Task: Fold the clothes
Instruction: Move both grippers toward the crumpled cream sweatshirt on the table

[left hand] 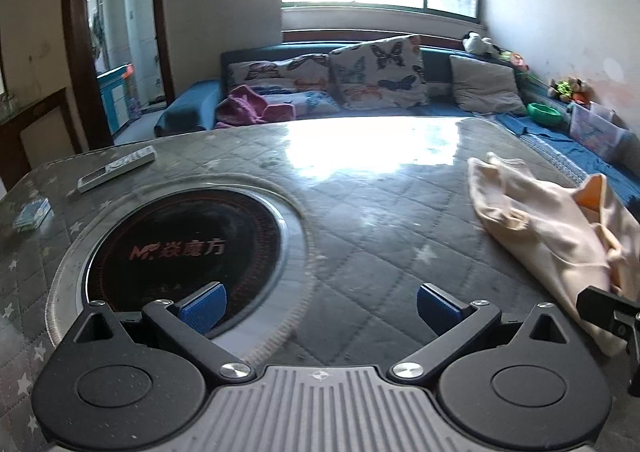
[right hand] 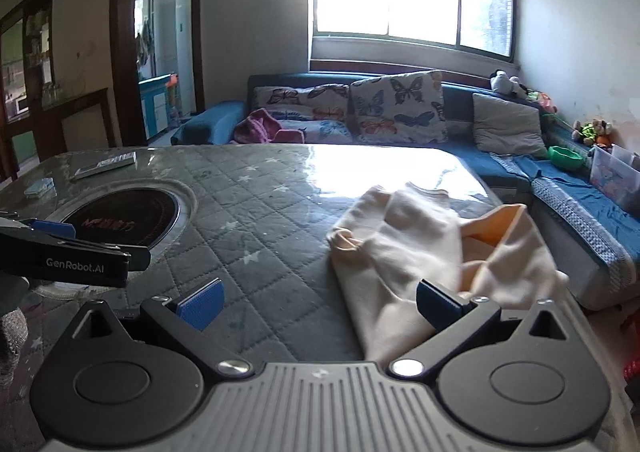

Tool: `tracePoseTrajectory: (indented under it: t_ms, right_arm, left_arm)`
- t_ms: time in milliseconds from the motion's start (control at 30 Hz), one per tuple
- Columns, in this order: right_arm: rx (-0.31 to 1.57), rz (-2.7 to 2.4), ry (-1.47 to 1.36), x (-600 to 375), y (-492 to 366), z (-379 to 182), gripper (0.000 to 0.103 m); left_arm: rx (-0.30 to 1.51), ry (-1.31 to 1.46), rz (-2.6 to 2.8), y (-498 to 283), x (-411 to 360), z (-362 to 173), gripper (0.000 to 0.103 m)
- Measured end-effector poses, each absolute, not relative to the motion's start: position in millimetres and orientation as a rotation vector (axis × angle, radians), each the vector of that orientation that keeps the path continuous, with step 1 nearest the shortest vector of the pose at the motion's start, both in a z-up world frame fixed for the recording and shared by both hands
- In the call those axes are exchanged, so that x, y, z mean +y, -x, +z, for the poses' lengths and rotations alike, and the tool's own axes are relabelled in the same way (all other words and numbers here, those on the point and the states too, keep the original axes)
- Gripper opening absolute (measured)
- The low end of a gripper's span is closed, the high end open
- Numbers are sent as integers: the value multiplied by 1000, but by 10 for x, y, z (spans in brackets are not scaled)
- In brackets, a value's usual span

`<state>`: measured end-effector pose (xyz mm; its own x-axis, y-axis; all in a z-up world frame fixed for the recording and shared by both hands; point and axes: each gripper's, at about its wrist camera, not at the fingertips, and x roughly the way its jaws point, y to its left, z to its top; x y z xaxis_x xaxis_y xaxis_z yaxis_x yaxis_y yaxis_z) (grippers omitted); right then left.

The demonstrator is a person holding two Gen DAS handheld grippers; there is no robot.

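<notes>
Garment (right hand: pixel 432 248) on table (right hand: pixel 280 211), right of inset cooktop (right hand: pixel 124 217).

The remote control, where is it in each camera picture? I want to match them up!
Left wrist view: the remote control lies on the table's far left part, beyond the round black cooktop.
Right wrist view: the remote control is again at the far left of the table, beyond the cooktop.
Shared landmark: the butterfly cushion on the blue sofa, under the window.
</notes>
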<state>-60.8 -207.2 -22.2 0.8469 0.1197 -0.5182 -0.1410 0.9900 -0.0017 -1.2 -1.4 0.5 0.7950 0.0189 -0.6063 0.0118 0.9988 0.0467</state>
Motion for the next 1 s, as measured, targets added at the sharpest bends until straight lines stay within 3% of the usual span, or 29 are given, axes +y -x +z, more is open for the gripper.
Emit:
tracePoseTrajectory:
  t_ms: [1000]
  right_arm:
    - [567,22,52,-2456,1320,-110,103]
  left_arm:
    - [697,-141,-145,353,-576,106,103]
